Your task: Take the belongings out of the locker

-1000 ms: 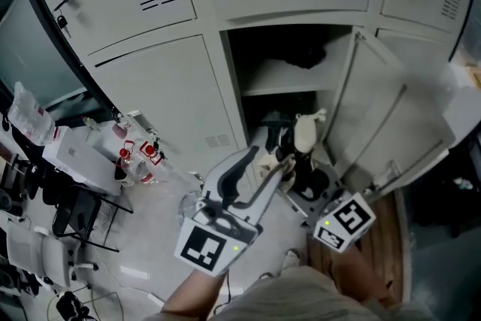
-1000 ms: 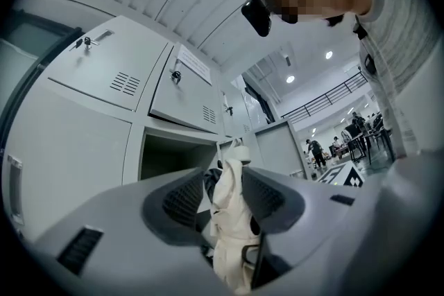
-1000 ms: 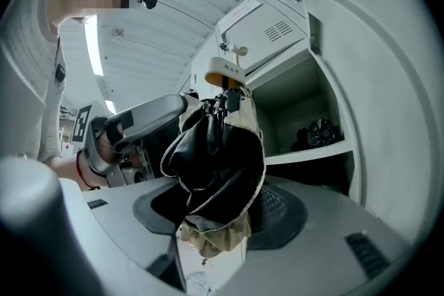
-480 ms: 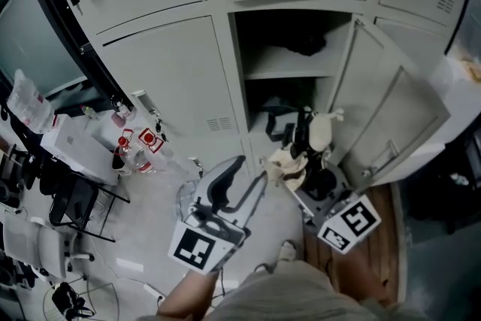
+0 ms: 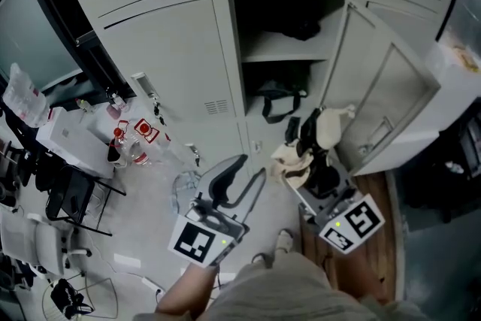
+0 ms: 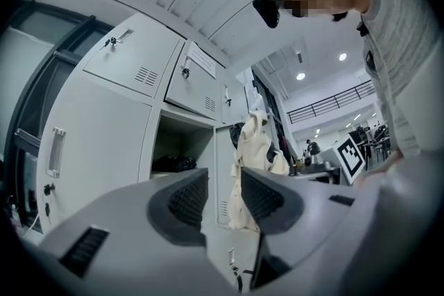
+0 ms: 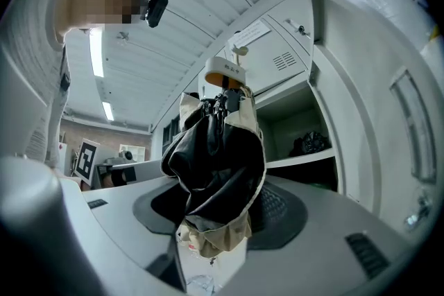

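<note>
The open locker [image 5: 289, 56] stands in the middle of the head view, its door [image 5: 379, 98] swung out to the right. On its upper shelf lies a dark bundle [image 5: 299, 29]; a black bag [image 5: 282, 98] sits in the lower part. My right gripper [image 5: 314, 165] is shut on a loosely folded cream and black umbrella [image 5: 319, 135], held out in front of the locker's bottom. In the right gripper view the umbrella [image 7: 215, 163] fills the gap between the jaws of the right gripper [image 7: 218, 208]. My left gripper [image 5: 252, 166] hangs open and empty to the left, its jaws a little apart in the left gripper [image 6: 223, 194] view.
Closed locker doors [image 5: 176, 64] surround the open one. Bottles with red labels [image 5: 135, 135] stand at the left beside a white box [image 5: 75, 143] and a dark chair [image 5: 68, 199]. A wooden strip of floor [image 5: 385, 195] runs under the door. A shoe [image 5: 282, 240] shows below.
My right gripper has drawn the umbrella out of the locker and to the right. The black bag in the lower part now shows. The left gripper has hardly moved.
</note>
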Action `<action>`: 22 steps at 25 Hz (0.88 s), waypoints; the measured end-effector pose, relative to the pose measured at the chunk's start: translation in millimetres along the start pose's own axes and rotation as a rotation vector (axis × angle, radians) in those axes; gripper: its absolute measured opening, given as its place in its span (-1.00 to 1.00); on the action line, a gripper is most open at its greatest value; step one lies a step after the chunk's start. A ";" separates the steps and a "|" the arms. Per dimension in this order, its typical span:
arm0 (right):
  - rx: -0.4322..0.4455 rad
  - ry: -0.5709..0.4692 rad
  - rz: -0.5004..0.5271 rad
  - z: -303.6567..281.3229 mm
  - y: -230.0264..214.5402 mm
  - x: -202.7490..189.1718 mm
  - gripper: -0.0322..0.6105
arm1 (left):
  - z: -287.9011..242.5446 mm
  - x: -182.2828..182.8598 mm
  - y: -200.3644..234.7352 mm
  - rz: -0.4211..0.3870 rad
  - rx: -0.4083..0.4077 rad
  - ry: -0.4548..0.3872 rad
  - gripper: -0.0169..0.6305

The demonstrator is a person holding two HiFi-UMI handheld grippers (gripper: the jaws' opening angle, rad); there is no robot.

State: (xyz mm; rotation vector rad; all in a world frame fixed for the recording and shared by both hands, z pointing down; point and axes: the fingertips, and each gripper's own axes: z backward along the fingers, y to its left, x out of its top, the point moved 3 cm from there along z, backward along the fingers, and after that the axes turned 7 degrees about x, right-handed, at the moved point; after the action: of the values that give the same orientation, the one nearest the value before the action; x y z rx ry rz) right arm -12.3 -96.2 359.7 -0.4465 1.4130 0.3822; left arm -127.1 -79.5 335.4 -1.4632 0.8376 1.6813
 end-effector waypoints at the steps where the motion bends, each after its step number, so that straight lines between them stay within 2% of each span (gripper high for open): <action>1: 0.000 -0.001 0.004 2.0 3.3 0.5 -0.17 | 2.3 -0.6 -2.2 0.002 -0.004 0.002 -0.48; 8: 0.011 0.021 0.014 8.2 35.5 0.9 -0.17 | 24.3 -2.3 -8.8 0.010 -0.007 0.004 -0.84; 22: 0.060 0.010 0.024 13.0 73.1 0.3 -0.17 | 63.2 -6.0 -8.9 0.022 0.031 0.000 -0.91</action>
State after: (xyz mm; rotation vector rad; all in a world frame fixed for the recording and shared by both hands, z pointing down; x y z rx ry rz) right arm -38.3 -26.8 355.5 -0.3839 1.4369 0.3563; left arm -151.0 -21.8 349.9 -1.4374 0.8789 1.6777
